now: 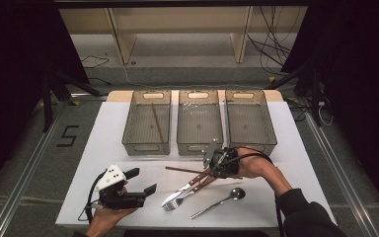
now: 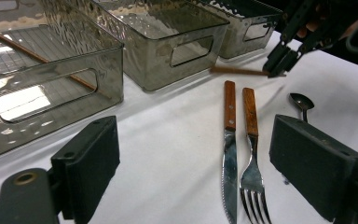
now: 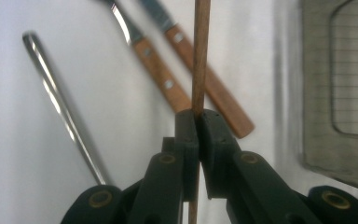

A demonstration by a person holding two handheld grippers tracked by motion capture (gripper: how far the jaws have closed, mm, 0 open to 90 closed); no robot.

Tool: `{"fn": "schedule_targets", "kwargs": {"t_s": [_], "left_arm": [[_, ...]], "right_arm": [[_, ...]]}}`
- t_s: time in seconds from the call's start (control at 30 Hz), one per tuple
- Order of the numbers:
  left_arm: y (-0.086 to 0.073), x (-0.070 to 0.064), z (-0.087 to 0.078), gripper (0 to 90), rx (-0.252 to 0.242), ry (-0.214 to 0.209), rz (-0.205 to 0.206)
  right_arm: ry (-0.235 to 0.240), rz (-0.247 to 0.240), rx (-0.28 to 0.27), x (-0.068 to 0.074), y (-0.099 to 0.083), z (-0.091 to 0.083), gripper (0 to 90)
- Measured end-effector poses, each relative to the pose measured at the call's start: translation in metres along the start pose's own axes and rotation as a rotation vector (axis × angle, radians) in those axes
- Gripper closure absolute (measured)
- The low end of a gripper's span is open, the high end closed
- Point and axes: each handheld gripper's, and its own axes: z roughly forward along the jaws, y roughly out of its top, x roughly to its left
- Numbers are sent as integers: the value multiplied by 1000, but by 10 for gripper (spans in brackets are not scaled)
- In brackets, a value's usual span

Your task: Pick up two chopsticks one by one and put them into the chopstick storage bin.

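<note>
Apparently one chopstick (image 1: 157,122) in left bin (image 1: 147,146)

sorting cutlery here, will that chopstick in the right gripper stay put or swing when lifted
The chopstick looks stiff and light. The right hand-held gripper pinches it near one end, so it may pivot. It appears round and thin, so it could roll if dropped.

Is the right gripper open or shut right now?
Shut. In the right gripper view the right gripper has its jaws pressed together on the brown chopstick.
</note>
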Motion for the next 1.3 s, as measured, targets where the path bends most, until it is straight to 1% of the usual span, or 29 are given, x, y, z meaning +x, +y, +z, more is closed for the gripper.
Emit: {"fn": "schedule_targets", "kwargs": {"t_s": [0.03, 0.1, 0.2, 0.23, 0.27, 0.37, 0.43, 0.47, 0.53, 0.77, 0.83, 0.9, 1.0, 1.23, 1.3], "left_arm": [[0, 0, 0, 156, 0, 0, 0], [0, 0, 0, 156, 0, 1, -3], [0, 0, 0, 156, -2, 1, -2], [0, 0, 0, 156, -1, 1, -2], [0, 0, 0, 156, -1, 1, -2], [0, 0, 0, 156, -1, 2, -1], [0, 0, 0, 156, 0, 2, -1], [0, 0, 0, 156, 0, 2, -2], [0, 0, 0, 156, -1, 3, -3], [0, 0, 0, 156, -1, 3, -6], [0, 0, 0, 156, -3, 3, -6], [0, 0, -1, 156, -4, 2, -1], [0, 0, -1, 156, -5, 3, -5], [0, 0, -1, 156, -2, 3, -3], [0, 0, -1, 156, -4, 3, -3]], "right_arm": [[-2, 28, -14, -2, 1, -3, 864], [-17, 63, -45, -6, 2, -8, 864], [-31, 140, -116, -12, 5, -16, 864], [-35, 157, -133, -15, 6, -18, 864], [-49, 182, -146, -17, 8, -21, 864], [-70, 256, -173, -23, 13, -25, 864], [-71, 308, -201, -28, 16, -28, 864], [-71, 326, -211, -30, 18, -28, 865], [-88, 350, -231, -34, 23, -30, 864], [-83, 435, -313, -50, 42, -37, 865], [-77, 470, -350, -55, 46, -40, 865], [-76, 507, -370, -60, 50, -41, 864], [-80, 554, -407, -67, 56, -41, 864], [-88, 610, -452, -84, 73, -38, 864], [-87, 624, -472, -87, 79, -37, 864]]}}
